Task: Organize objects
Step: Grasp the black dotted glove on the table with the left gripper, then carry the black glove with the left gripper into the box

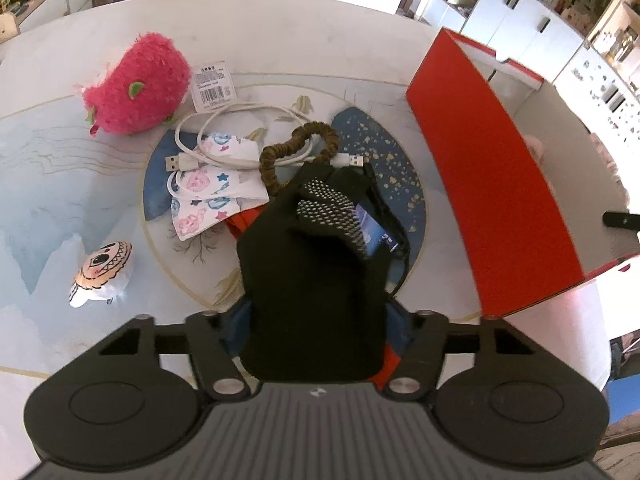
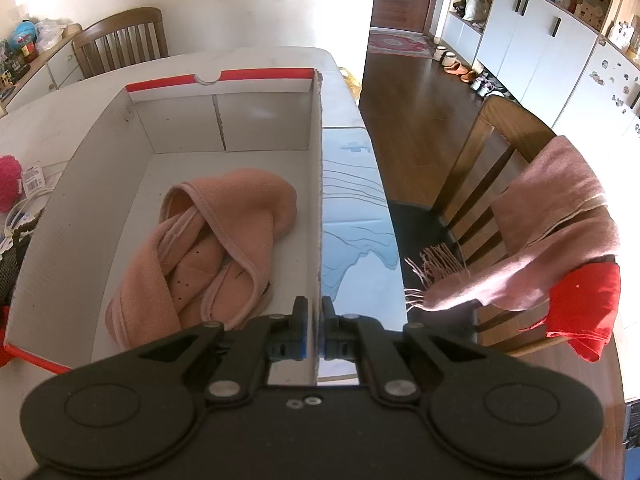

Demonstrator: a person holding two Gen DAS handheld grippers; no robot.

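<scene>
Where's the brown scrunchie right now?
In the left wrist view, the brown scrunchie lies mid-table on the white USB cable, just beyond the black glove, right of the patterned masks.

The left wrist camera is sitting just behind the left hand-held gripper (image 1: 316, 320), looking steeply down and forward over the worktop (image 1: 80, 184); a black glove (image 1: 312, 280) between its fingers is filling the near centre. The right wrist camera is looking along the right hand-held gripper (image 2: 314, 332), equally steeply, close over the near right wall of the box (image 2: 120, 128), with the floor (image 2: 416, 120) lying beyond on the right. Both views are sharing the box (image 1: 492, 184), seen from its red outside on the left view's right, and the pink plush toy (image 1: 138, 84) (image 2: 9, 188).
</scene>
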